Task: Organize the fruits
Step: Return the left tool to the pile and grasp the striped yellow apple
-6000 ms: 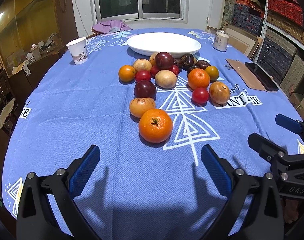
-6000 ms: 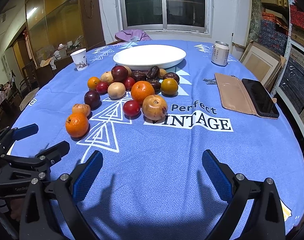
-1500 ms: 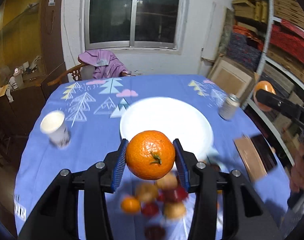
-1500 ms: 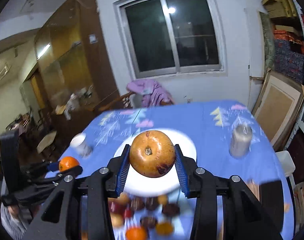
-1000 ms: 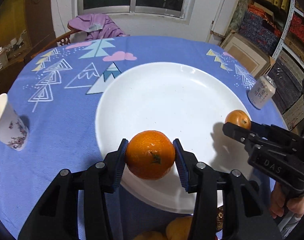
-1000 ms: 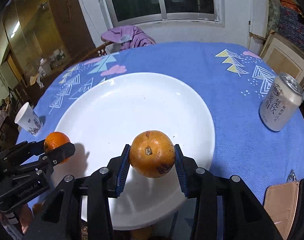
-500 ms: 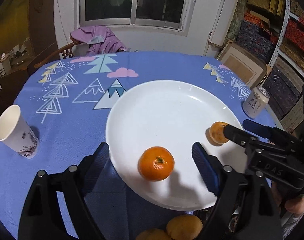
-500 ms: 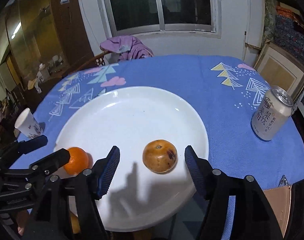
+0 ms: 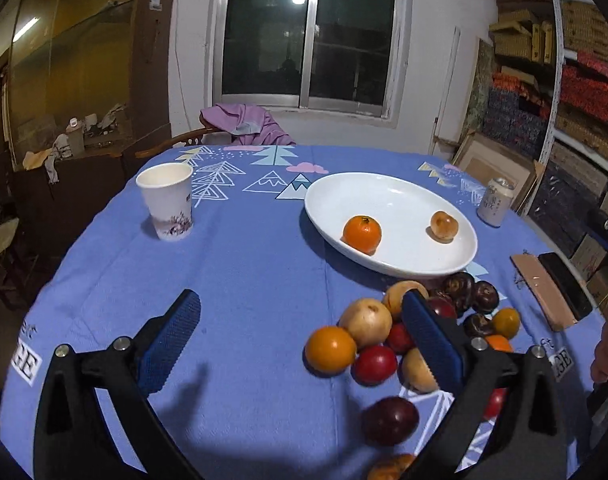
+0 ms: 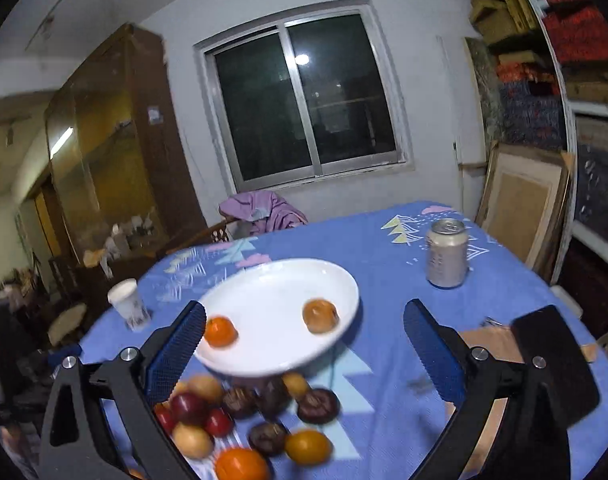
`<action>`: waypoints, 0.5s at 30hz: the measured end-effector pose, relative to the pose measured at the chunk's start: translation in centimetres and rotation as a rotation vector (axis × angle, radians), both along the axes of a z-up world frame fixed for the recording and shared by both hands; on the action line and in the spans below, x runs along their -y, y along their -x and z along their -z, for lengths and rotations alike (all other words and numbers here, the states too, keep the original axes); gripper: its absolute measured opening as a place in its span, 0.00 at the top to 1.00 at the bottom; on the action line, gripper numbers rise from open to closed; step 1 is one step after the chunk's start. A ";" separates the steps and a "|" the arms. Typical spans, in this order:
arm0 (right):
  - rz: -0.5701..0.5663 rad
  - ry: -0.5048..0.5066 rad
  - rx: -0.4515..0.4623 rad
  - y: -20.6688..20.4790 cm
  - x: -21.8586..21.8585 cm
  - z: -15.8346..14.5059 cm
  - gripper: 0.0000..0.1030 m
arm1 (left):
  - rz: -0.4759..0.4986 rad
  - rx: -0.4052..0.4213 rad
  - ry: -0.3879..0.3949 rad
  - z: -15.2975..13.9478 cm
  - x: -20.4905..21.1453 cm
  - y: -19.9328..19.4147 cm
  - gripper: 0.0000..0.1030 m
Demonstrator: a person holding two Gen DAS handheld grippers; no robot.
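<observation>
Fruits are lying in two places ahead of the grippers: a loose pile on the cloth and two pieces on the plate.

The table [image 9: 244, 280], covered in a blue printed cloth, is filling the lower half of both views and stretching away beyond the fingers. The white plate [image 9: 404, 192] is sitting past the left gripper [image 9: 300, 338], up and to the right of its right finger; in the right wrist view the plate [image 10: 280, 280] is lying just beyond and between the spread fingers of the right gripper [image 10: 304, 350].

The pile [image 9: 368, 324] is spreading over the cloth just behind the left gripper's right finger, which is hiding part of it, and is lying nearer than the plate. In the right wrist view, blurred, the pile [image 10: 264, 424] is sitting low between the fingers.

A paper cup [image 9: 166, 200] is standing beyond the left gripper's left finger, well apart from the plate. A can [image 10: 446, 254] is standing beyond the right gripper's right finger.

On the plate, an orange [image 9: 362, 233] is resting near the close rim and a brownish fruit [image 9: 444, 225] is resting to its right, the two apart.

Both grippers are opening, jaws standing wide, with nothing between the pads of either.
</observation>
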State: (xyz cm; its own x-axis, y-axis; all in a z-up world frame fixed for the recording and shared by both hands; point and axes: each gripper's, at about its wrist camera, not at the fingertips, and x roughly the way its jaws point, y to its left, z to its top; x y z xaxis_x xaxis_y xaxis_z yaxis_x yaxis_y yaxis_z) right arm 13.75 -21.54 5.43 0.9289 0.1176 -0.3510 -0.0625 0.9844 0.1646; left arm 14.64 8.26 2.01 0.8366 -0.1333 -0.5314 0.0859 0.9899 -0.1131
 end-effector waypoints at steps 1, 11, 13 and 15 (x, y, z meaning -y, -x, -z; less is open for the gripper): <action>0.021 0.010 0.014 1.0 0.0 0.3 0.03 | 0.004 0.016 0.032 0.3 -0.5 1.2 0.04; -0.018 0.103 -0.030 6.4 -1.7 3.6 0.03 | 0.043 0.013 -0.027 1.9 1.0 6.6 0.04; -0.049 0.140 -0.049 6.6 -2.6 3.8 0.03 | 0.078 0.022 -0.076 1.8 2.0 7.2 0.04; -0.048 0.158 -0.081 6.6 -2.9 4.0 0.03 | 0.094 0.033 -0.090 1.6 2.5 7.7 0.04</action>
State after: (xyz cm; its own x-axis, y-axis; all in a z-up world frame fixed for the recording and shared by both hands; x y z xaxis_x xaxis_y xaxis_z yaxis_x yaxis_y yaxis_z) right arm 7.18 -18.65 1.40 0.8917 0.0985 -0.4418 -0.1026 0.9946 0.0147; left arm 6.96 5.80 0.39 0.8400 -0.1645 -0.5171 0.1806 0.9834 -0.0195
